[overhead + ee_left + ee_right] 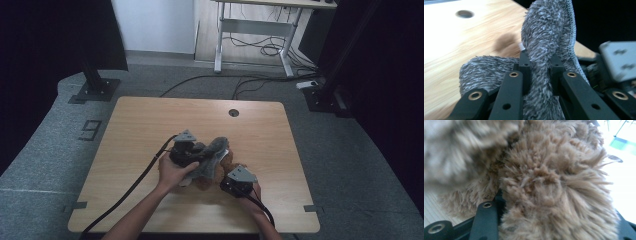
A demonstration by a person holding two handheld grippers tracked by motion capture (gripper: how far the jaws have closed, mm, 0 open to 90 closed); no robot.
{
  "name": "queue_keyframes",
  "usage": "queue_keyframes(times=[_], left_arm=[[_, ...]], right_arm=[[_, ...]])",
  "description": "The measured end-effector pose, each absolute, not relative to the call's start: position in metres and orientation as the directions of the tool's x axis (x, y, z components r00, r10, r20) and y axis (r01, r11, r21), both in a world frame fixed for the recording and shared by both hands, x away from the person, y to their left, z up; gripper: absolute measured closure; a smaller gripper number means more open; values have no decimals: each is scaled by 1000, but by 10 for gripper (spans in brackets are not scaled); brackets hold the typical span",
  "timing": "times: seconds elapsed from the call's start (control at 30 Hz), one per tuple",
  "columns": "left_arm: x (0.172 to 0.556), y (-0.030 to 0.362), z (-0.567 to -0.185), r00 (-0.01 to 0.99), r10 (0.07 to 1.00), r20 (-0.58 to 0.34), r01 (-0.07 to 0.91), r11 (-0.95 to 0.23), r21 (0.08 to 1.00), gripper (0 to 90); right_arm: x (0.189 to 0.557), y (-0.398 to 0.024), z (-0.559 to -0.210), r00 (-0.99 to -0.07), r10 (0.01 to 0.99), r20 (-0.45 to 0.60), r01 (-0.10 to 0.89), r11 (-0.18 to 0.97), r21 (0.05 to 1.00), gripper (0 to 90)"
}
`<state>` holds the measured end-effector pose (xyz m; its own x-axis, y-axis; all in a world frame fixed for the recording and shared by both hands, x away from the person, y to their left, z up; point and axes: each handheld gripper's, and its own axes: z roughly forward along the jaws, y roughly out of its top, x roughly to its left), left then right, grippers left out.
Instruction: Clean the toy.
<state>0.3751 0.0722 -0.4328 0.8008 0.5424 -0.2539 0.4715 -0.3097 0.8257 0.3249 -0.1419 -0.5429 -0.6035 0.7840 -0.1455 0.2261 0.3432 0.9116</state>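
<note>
Room: grey carpet, a white-legged frame with loose cables behind a light wooden desk (150,120) with a round grommet hole (233,112).
Grey item: fuzzy grey knitted cloth (546,37), lifted near the desk's middle, rising between the left gripper (540,67) fingers, which pinch it tight.
Brown item: shaggy tan plush piece (554,185) just beside and under the grey cloth; right gripper (556,220) fingers clamp its pile.
High view: both hands close together; fibre detail unreadable there.

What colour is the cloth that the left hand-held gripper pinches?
Grey, a fuzzy mottled grey cloth; it shows best in the left gripper view.
</note>
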Motion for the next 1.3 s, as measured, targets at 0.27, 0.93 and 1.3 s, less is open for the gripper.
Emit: queue_keyframes(times=[0.27, 0.93, 1.3], left_arm=[[382, 31, -446, 801, 556, -221, 505, -430, 748, 778], [368, 137, -451, 704, 683, -197, 534, -325, 781, 780], [357, 189, -465, 635, 740, -224, 555, -235, 798, 779]], right_arm=[[319, -140, -547, -584, 790, -186, 208, 367, 907, 468], [317, -143, -548, -572, 797, -193, 202, 365, 909, 477], [313, -143, -549, -579, 793, -189, 198, 362, 911, 477]])
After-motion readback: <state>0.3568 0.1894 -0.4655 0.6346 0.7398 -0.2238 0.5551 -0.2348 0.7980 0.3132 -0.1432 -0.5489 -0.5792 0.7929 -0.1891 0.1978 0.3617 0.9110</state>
